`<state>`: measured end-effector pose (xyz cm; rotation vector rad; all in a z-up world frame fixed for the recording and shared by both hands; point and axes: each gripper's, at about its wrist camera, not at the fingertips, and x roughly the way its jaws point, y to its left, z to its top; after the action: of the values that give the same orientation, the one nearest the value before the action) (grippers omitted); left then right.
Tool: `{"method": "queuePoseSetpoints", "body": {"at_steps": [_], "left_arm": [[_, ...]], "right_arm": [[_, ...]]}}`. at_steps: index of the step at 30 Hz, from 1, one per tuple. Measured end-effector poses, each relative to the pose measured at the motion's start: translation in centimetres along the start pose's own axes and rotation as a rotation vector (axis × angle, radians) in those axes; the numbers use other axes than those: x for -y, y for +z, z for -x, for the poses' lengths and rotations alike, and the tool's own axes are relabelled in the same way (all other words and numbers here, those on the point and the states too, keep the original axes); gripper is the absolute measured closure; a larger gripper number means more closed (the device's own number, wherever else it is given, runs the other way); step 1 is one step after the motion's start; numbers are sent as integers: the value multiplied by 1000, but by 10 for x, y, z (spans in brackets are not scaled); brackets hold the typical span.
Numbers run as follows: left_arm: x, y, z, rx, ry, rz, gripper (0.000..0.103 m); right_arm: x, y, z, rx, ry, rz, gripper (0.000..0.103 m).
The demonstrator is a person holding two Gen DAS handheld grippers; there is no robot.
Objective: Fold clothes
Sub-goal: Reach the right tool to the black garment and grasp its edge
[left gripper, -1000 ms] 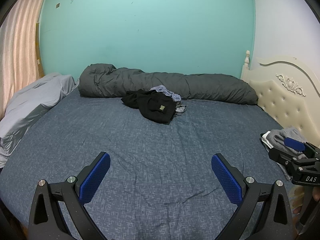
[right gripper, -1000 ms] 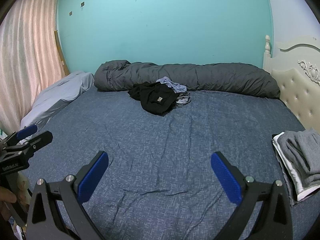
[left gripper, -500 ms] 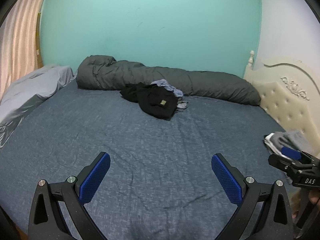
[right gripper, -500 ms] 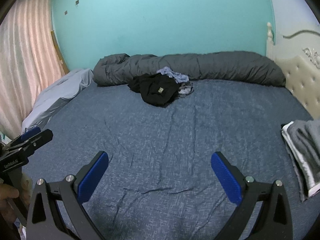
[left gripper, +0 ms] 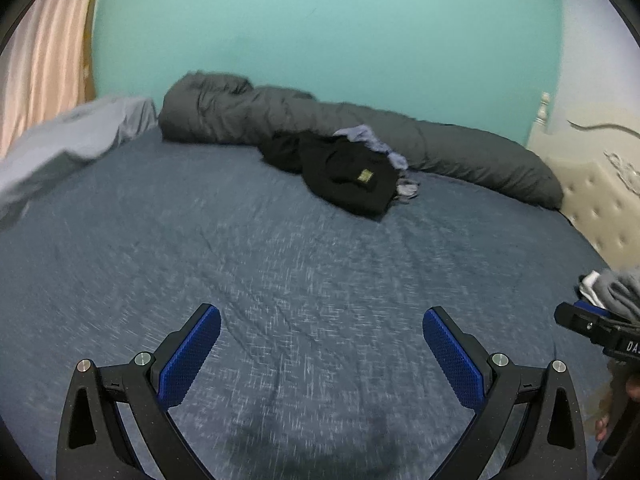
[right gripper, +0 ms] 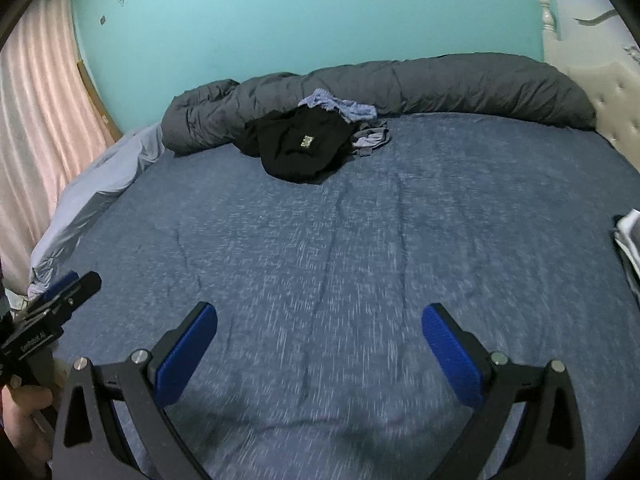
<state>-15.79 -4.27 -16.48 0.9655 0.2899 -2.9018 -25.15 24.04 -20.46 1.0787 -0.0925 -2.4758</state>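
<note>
Since 0.5 s ago both cameras had moved in over the bed (left gripper: 280,248): the black garment (left gripper: 348,176) sat larger and lower in both views, less of the folded stack (left gripper: 612,286) showed in the right wrist view, and the frames had picked up motion blur. Jaw spacing was unchanged.

Surface and room, taking the black garment as reference: a pink curtain (right gripper: 36,128) hung far left of it, with a light grey sheet (left gripper: 68,140) bunched at the bed's left edge. A rolled dark grey duvet (left gripper: 460,148) ran along the teal wall (left gripper: 320,32) right behind the garment. The garment lay crumpled on the blue bedspread, touching the duvet, with a blue-grey garment (right gripper: 344,106) tucked against its back right side. A cream tufted headboard (left gripper: 600,200) stood far right. The folded stack lay well right of and nearer than the garment, at the bed's right edge.

Left gripper (left gripper: 320,356) was wide open, empty, hovering over bare bedspread well short of the garment; a hand (right gripper: 24,424) held its handle. Right gripper (right gripper: 319,354) was also wide open, empty, level beside the left, equally short of the garment.
</note>
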Motion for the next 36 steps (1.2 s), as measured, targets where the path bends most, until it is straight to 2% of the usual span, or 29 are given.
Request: {"method": "queuePoseSetpoints", "body": {"at_steps": [6, 10, 15, 24, 33, 36], "left_arm": [[-30, -9, -53, -27, 35, 70, 0], [-51, -16, -80, -60, 54, 117, 0], [-80, -21, -94, -76, 80, 222, 0], [-97, -22, -111, -99, 56, 259, 0], [-106, -30, -123, -110, 60, 270, 0], [-107, -34, -126, -113, 55, 269, 0]], "right_arm": [[4, 30, -68, -28, 33, -2, 0], [-1, 50, -111, -27, 20, 35, 11], [-9, 75, -159, -28, 37, 68, 14], [-14, 116, -238, -56, 66, 16, 14], [-7, 152, -308, -39, 58, -62, 14], [-4, 162, -327, -30, 57, -98, 24]]}}
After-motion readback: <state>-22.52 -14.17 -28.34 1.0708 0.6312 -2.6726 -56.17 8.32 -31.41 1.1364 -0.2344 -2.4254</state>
